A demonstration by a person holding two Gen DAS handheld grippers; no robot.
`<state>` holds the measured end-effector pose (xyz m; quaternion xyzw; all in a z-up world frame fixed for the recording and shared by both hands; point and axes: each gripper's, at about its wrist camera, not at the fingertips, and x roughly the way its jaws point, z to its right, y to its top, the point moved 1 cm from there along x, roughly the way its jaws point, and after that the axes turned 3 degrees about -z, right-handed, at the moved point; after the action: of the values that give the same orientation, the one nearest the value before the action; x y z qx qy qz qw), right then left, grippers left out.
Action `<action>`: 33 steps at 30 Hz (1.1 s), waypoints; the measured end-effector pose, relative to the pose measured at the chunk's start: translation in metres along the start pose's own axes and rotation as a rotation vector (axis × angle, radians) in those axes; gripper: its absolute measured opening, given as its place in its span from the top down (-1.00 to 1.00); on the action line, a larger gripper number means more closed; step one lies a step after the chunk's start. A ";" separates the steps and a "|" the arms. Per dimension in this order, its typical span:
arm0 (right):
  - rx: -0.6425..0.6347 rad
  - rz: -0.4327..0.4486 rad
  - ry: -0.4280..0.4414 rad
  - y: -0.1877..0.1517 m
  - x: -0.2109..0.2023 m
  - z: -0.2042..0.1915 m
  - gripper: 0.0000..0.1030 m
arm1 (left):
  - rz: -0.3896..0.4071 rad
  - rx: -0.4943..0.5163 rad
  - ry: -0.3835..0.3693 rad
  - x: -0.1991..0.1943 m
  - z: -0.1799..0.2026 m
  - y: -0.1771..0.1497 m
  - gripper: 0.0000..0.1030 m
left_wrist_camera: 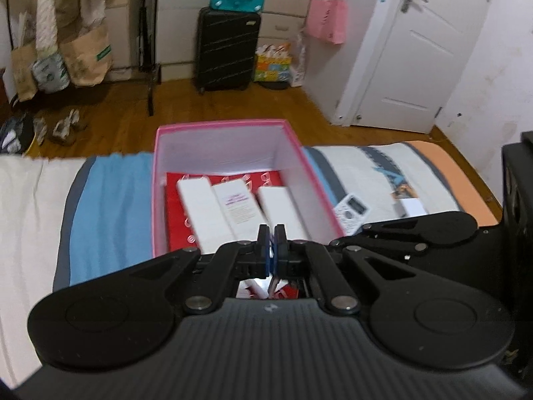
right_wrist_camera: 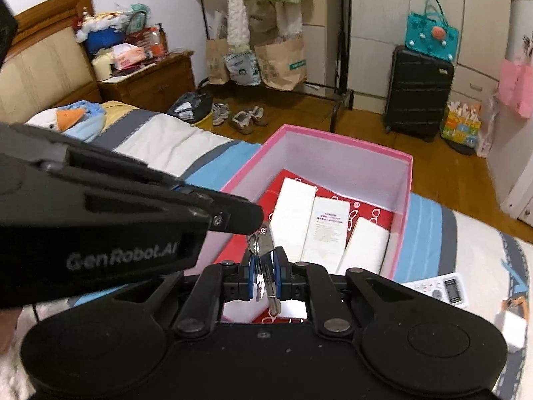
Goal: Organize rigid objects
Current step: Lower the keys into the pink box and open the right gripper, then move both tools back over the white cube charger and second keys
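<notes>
Keys (right_wrist_camera: 265,266) clamped betw. right gripper (right_wrist_camera: 265,275) fingers, above pink box (right_wrist_camera: 403,200); left gripper (left_wrist_camera: 271,246) fingers together, empty.

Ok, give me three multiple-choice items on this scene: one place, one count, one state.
1. Beside the pink box, the remote control lies: A on a chair; B on the floor; C on the bed.
2. Inside it, the white boxes number: A two; B three; C five.
3. The right tool is: A shut on a silvery metal object; B wide open; C out of view.
Key: C, bedding lies under it; B, three lie side by side; A, metal sits between its pads.
</notes>
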<state>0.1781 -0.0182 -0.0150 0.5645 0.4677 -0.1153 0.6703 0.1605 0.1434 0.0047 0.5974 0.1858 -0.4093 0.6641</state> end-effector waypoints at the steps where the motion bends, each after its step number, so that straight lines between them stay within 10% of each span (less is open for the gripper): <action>1: 0.015 0.004 -0.011 0.000 0.006 0.000 0.71 | -0.016 -0.017 0.006 0.007 -0.004 -0.001 0.95; 6: 0.051 -0.042 -0.046 -0.006 0.021 0.010 0.44 | -0.081 -0.050 0.025 0.025 -0.014 -0.007 0.22; 15: 0.041 -0.071 -0.103 -0.021 -0.012 0.025 0.11 | -0.158 0.030 0.102 0.028 0.015 -0.001 -0.25; 26: 0.064 -0.047 -0.178 -0.048 -0.074 0.081 -0.13 | -0.167 0.170 0.118 0.031 0.081 0.014 -0.49; 33: 0.338 0.006 -0.189 -0.067 -0.092 0.176 -0.16 | -0.157 0.187 0.045 0.054 0.134 0.040 -0.50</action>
<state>0.1703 -0.2274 -0.0023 0.6571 0.3747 -0.2426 0.6074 0.1907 -0.0030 0.0193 0.6495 0.2078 -0.4619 0.5671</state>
